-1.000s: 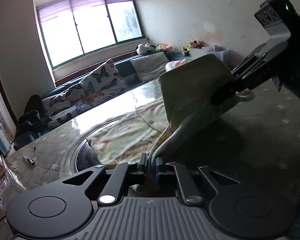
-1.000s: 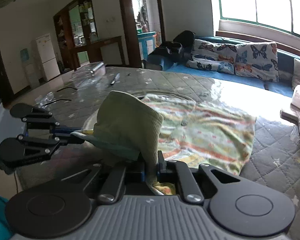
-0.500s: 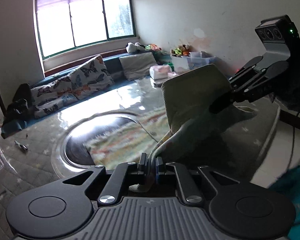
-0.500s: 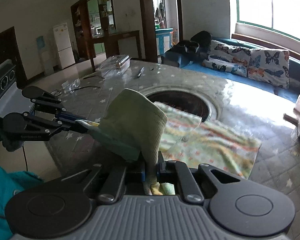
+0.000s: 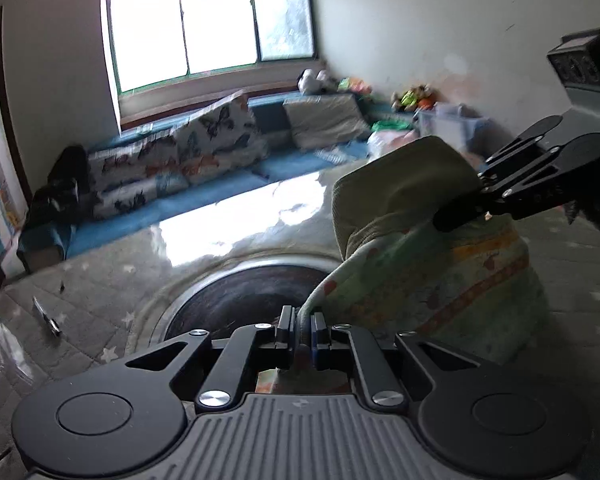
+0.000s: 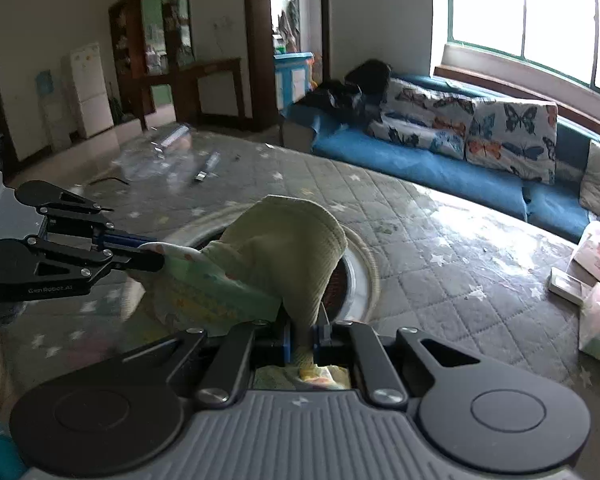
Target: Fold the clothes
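Item: patterned garment, pinched by our left claw and right claw, both clenched on its edge. We judge slippage likely: thin hem, hanging weight.

1. I see one garment, a soft piece with a pale green ground printed in orange and yellow stripes and small motifs; its ribbed band is plain olive-green.
2. It is lifted clear of the bench, hanging in the air over the round dark inset in the bench top, near the bench's near edge.
3. It is pinched at two points along the ribbed band and stretched between them, so the band arches up into a hump while the printed body droops below it.
4. The printed body hangs folded and bunched; I cannot tell whether its lower edge touches the bench.
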A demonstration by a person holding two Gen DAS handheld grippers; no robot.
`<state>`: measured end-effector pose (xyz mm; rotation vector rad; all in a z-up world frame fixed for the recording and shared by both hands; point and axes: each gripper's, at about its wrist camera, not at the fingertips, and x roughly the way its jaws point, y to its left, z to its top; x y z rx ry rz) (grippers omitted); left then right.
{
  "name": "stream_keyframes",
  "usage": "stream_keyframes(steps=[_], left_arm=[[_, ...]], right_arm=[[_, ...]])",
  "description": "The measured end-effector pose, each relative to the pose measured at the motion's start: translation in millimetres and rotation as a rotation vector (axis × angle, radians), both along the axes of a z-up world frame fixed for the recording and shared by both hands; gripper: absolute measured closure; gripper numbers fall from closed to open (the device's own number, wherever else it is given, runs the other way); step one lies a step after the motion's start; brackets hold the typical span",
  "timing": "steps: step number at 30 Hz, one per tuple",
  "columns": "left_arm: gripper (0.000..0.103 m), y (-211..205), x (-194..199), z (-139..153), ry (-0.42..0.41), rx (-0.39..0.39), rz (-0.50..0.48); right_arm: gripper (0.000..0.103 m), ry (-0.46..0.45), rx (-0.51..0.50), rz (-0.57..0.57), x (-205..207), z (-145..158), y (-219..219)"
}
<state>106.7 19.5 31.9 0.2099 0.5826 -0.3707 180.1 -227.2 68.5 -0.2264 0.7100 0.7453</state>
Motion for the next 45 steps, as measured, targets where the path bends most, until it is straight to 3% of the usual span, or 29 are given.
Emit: stream_keyframes(steps=[7, 9, 15, 19, 23, 27, 34, 36, 37, 42, 45], left_arm=[[0.094, 2.8, 55.4, -40.3, 0.133, 0.009, 0.051], [0.091, 4.2, 63.7, -49.2, 0.159, 0.004, 0.069], [0.078, 7.2, 73.2, -54.6, 0.15, 0.031, 0.113], [0.076, 9.0, 80.0, -53.2, 0.123, 0.064, 0.168], [0.076, 18.8, 87.4, -50.2, 0.111, 0.067, 0.244], [0.077, 23.1, 79.4, -39.0, 0.096, 0.024, 0.281], [0.077, -13.2, 40.0, -29.1, 0.108, -0.089, 0.155], [0.077, -25.3, 33.5, -32.8, 0.121, -0.104, 0.122], [0.077, -31.4, 30.2, -34.6, 0.128, -0.112, 0.105], [0.077, -48.3, 30.7, -49.6, 0.155, -0.078, 0.073], [0.077, -45.1, 34.3, -59.8, 0.176, -0.065, 0.089]], right_arm=[[0.093, 0.063, 0.013, -0.075, 44.3, -52.0, 12.1], [0.087, 0.078, 0.035, -0.108, 49.0, -64.6, 10.1], [0.071, 0.013, 0.044, -0.216, 36.5, -65.7, -18.9], [0.07, 0.02, 0.037, -0.283, 21.2, -70.2, -43.6], [0.071, 0.052, 0.015, -0.365, 10.0, -86.5, -67.4], [0.071, 0.078, 0.086, -0.43, 11.4, -86.2, -89.1], [0.071, 0.087, 0.072, -0.438, 15.0, -95.9, -82.7], [0.081, 0.067, 0.061, -0.442, 13.4, -95.3, -79.0], [0.093, 0.051, 0.052, -0.441, 12.7, -93.2, -77.3], [0.097, -0.014, 0.034, -0.44, 14.7, -85.8, -72.1], [0.097, 0.016, 0.055, -0.466, 26.6, -97.2, -74.9]])
